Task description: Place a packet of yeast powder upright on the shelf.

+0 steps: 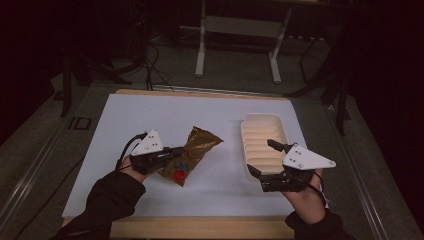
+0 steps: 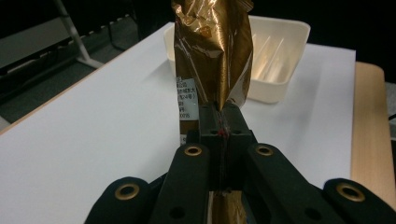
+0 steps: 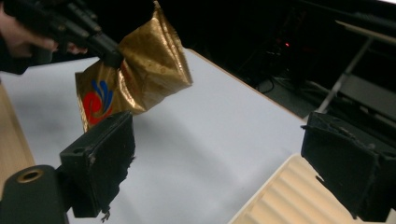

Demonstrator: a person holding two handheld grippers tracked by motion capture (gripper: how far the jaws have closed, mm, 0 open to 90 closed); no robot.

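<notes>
Crinkled gold snack bag (image 1: 192,152) with red-blue logo, pinched mid-body, raised above white table.

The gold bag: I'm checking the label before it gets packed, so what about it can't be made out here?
- Gold bag, left gripper view: its top is cut off by the upper edge; the white label's print is too small to read.
- High view: the left gripper covers the bag's pinched middle, and dim light blurs the red logo.
- Right gripper view: that gripper's near jaw hides the bag's lower corner.
</notes>
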